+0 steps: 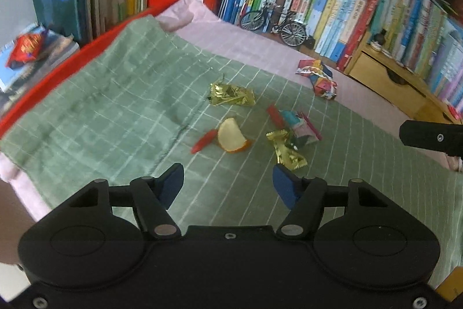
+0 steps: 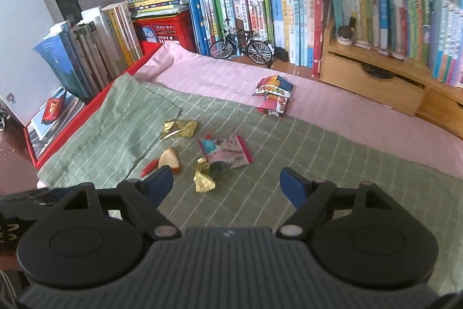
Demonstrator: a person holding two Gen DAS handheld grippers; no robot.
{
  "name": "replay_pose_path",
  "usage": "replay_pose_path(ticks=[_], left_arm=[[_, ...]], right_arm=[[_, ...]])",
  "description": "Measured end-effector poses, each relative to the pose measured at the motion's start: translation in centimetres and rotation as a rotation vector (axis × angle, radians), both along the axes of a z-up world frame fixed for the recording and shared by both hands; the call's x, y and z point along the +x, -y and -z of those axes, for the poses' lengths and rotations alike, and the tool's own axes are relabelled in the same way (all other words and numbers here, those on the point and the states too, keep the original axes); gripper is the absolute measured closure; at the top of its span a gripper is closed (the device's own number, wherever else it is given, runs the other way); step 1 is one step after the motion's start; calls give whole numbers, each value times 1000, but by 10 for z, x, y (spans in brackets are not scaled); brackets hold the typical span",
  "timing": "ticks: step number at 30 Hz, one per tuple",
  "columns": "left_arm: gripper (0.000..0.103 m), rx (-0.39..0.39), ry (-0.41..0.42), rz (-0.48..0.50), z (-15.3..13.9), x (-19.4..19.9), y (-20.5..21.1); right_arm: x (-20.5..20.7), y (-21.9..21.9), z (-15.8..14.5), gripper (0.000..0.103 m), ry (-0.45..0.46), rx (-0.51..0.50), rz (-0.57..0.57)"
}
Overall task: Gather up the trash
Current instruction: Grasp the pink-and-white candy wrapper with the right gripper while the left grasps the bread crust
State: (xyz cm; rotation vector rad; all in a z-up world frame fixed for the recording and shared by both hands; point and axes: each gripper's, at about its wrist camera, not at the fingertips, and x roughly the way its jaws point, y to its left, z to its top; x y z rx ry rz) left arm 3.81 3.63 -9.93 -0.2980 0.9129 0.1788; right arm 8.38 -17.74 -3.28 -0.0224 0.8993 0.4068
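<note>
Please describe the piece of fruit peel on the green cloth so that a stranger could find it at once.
Look at the green checked cloth spread before the bookshelves. Near its middle lies a cluster of litter; the peel sits at its left side, beside a small red strip. Unlike the shiny wrappers, it is curved, pale inside and orange outside.

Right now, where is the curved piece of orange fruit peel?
The curved orange fruit peel lies mid-cloth on the green checked cloth, beside a red strip.

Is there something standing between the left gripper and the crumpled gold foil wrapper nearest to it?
Nothing visible. The left gripper is open and empty, and only bare green checked cloth lies between its fingers and the crumpled gold foil wrapper just ahead.
</note>
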Motion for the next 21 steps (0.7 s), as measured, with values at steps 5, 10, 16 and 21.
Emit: replay_pose_path(ticks=[5, 10, 16, 21], left_arm=[[38, -36, -36, -69, 36, 37, -1], [37, -32, -56, -121, 65, 68, -1], [35, -2, -71, -117, 86, 95, 2], [52, 39, -66, -103, 96, 107, 10]], right_arm=[[44, -8, 29, 12, -41, 4, -30], [84, -12, 59, 7, -86, 31, -53], [123, -21, 95, 3, -152, 36, -86], [142, -32, 118, 3, -217, 14, -137]])
